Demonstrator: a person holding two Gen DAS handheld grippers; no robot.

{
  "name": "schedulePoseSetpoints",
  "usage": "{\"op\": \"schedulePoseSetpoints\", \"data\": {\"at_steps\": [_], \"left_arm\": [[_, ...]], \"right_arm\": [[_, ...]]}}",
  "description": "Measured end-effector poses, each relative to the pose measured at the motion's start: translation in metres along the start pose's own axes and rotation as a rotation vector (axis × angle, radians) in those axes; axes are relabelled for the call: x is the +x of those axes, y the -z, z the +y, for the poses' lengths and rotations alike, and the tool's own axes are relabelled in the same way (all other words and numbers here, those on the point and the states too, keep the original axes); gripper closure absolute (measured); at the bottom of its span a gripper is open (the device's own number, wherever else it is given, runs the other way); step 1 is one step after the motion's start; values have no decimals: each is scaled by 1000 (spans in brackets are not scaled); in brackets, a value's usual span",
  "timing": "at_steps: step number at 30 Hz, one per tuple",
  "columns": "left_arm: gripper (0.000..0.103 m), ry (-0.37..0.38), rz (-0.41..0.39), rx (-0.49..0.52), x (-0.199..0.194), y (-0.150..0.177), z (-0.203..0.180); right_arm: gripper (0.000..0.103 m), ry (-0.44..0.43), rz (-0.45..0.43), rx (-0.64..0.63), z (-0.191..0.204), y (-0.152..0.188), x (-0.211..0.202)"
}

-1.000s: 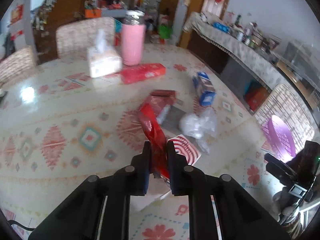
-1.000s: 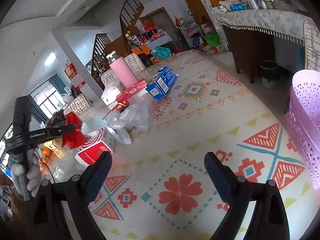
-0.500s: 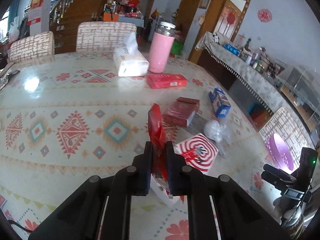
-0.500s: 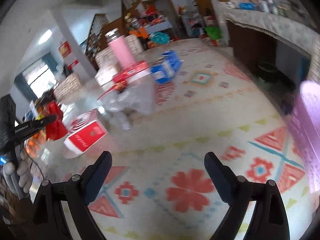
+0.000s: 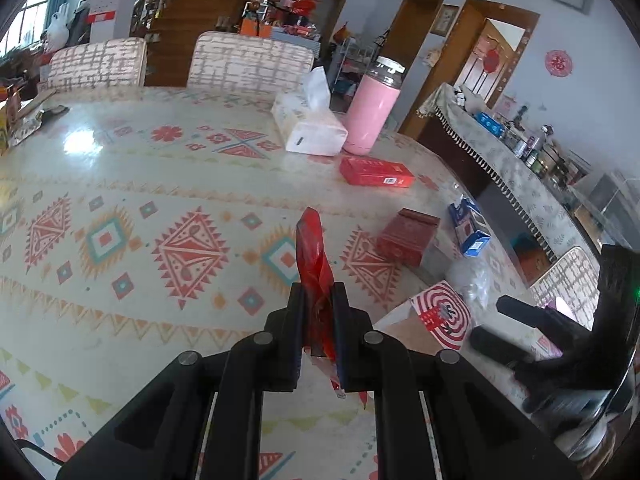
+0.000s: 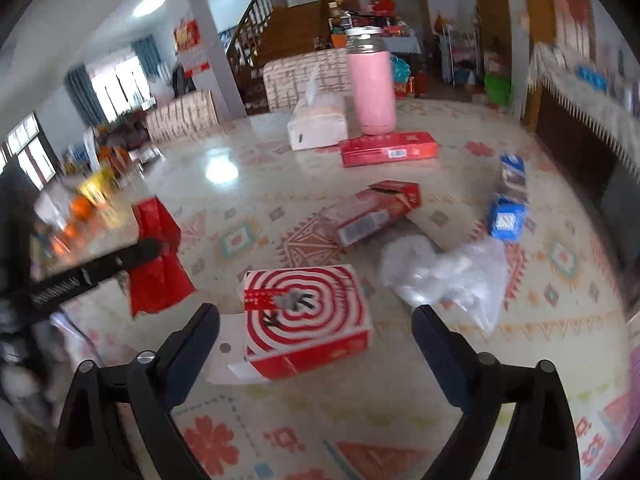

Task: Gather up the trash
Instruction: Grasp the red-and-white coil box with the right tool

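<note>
My left gripper (image 5: pixel 319 304) is shut on a crumpled red plastic bag (image 5: pixel 314 258), held above the patterned tablecloth; the same red plastic bag (image 6: pixel 158 264) hangs at the left of the right wrist view. My right gripper (image 6: pixel 316 314) is open, its jaws wide apart on either side of a red-and-white spiral box (image 6: pixel 306 320) that lies just ahead of them. Further trash lies on the table: a clear plastic bag (image 6: pixel 448 272), an opened dark red carton (image 6: pixel 372 212), a blue carton (image 6: pixel 508 200).
At the table's far side stand a pink flask (image 6: pixel 374 88), a tissue pack (image 6: pixel 318 124) and a flat red box (image 6: pixel 388 148). Chairs (image 5: pixel 248 64) line the far edge. A sideboard (image 5: pixel 516 176) runs along the right, beyond the table edge.
The left gripper drew back over the table with the red bag still clamped. The right gripper swung left, from over the bare cloth to the spiral box, its jaws still open.
</note>
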State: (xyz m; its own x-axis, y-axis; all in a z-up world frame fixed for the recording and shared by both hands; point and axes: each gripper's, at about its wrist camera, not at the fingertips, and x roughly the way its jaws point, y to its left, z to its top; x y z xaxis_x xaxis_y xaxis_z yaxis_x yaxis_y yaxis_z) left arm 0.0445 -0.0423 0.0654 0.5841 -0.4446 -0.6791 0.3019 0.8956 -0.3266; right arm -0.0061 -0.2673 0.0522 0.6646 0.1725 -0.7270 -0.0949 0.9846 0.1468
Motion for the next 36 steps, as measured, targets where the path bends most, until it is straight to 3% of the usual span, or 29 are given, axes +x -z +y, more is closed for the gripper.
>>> {"op": "schedulePoseSetpoints", "data": {"at_steps": [4,6,7,9,11,12,14,16,26,36], "left_arm": [[91,-6,3,0,1,1,0],[91,-3,2,1,1,1,0],[91,-4,2,2,1,2,-1],[91,-8,4,2,1,2,-1],[91,-8,5,3,2,3,-2],[91,-7,5,4,2,3,-2],[91,-5,5,6,2,3,-3],[91,-1,4,11,2,4,-5],[91,9,20,64,10,12,-19],[91,-10,29,121,16,20,-36]], "right_arm": [[3,148,1,-125,35,8,14],[4,267,-19,-179,47,16,18],[5,321,-26,-190,50,20,21],[16,346,-22,-170,48,23,24],[47,343,-5,-112,38,27,24],[56,324,3,-84,33,29,23],[87,262,16,-19,18,34,18],[99,239,9,13,11,39,8],[102,146,-92,90,-3,49,-49],[101,157,-153,163,-38,80,-112]]}}
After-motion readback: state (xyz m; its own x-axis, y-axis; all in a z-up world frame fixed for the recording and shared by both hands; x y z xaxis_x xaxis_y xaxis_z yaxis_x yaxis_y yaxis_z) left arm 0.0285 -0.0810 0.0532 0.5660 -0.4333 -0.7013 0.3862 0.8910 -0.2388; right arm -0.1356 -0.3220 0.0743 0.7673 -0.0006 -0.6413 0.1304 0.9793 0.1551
